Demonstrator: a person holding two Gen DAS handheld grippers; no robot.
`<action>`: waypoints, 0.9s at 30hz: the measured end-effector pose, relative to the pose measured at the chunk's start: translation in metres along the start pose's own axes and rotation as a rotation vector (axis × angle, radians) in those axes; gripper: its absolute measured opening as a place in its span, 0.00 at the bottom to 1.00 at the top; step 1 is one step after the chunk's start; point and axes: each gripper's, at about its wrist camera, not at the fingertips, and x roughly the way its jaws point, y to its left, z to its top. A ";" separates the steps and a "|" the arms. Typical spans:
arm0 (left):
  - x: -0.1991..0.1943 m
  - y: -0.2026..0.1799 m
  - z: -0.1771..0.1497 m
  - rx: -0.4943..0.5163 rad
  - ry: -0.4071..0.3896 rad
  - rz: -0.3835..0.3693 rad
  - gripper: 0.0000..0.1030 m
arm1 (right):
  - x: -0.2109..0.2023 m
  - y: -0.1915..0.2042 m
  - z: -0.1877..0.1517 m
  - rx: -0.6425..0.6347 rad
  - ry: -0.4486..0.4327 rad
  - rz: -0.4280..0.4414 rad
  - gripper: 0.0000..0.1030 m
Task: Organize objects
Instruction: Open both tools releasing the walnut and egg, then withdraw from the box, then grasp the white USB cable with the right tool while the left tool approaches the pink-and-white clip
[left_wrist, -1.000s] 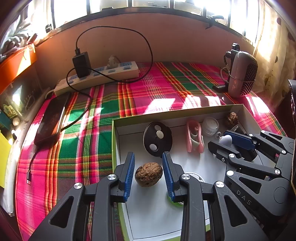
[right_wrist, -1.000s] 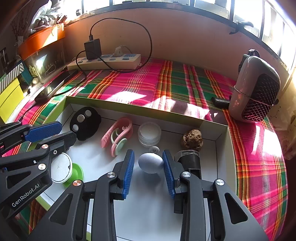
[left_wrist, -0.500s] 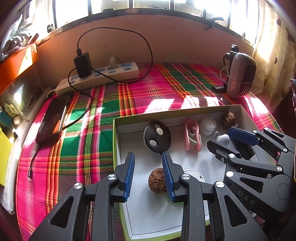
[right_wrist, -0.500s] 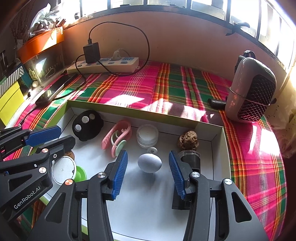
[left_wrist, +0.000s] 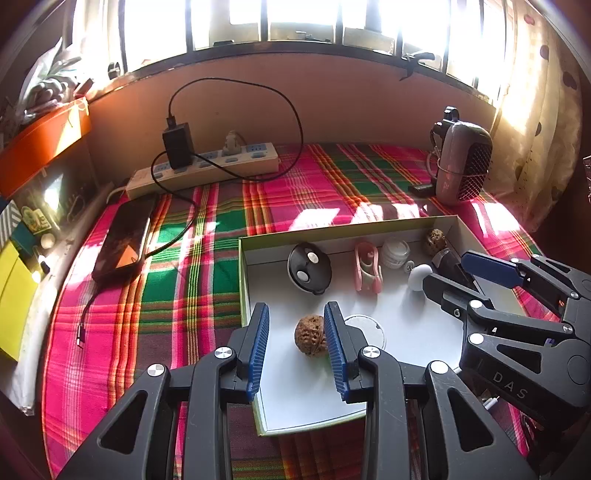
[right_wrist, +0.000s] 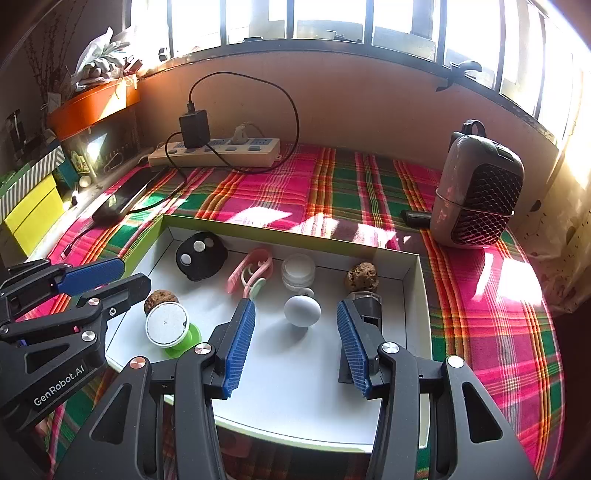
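Observation:
A white tray with a green rim (left_wrist: 242, 284) (right_wrist: 421, 295) lies on the plaid cloth. On its floor a brown walnut (left_wrist: 309, 334) (right_wrist: 159, 296) rests below my left gripper (left_wrist: 296, 332) (right_wrist: 122, 278), which is open and not gripping it. My right gripper (right_wrist: 294, 314) (left_wrist: 456, 275) hangs open over a white egg-shaped piece (right_wrist: 302, 311) (left_wrist: 419, 276), its pads well apart from it. Also in the tray are a black disc (right_wrist: 199, 255), a pink clip (right_wrist: 252, 274), a clear jar (right_wrist: 298, 269), a second rough brown nut (right_wrist: 362, 277) and a white disc on a green base (right_wrist: 167, 325).
A black block (right_wrist: 367, 308) stands in the tray by the right finger. A power strip with charger (left_wrist: 207, 166), a phone (left_wrist: 123, 236) and a grey heater (right_wrist: 480, 195) sit on the cloth. Orange and yellow boxes (right_wrist: 33, 210) line the left side.
The right jaws spread away from the white egg-shaped piece, which stays on the tray. Both grippers rose and drew back. The walnut now lies lower between the left fingers.

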 end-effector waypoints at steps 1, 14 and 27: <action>-0.003 0.000 -0.002 0.001 -0.003 -0.004 0.28 | -0.004 0.000 -0.002 0.002 -0.003 0.001 0.46; -0.045 -0.004 -0.034 0.017 -0.033 -0.059 0.28 | -0.056 -0.005 -0.034 0.027 -0.053 -0.034 0.46; -0.047 0.000 -0.063 -0.013 0.020 -0.110 0.28 | -0.060 -0.002 -0.078 0.021 0.000 0.087 0.46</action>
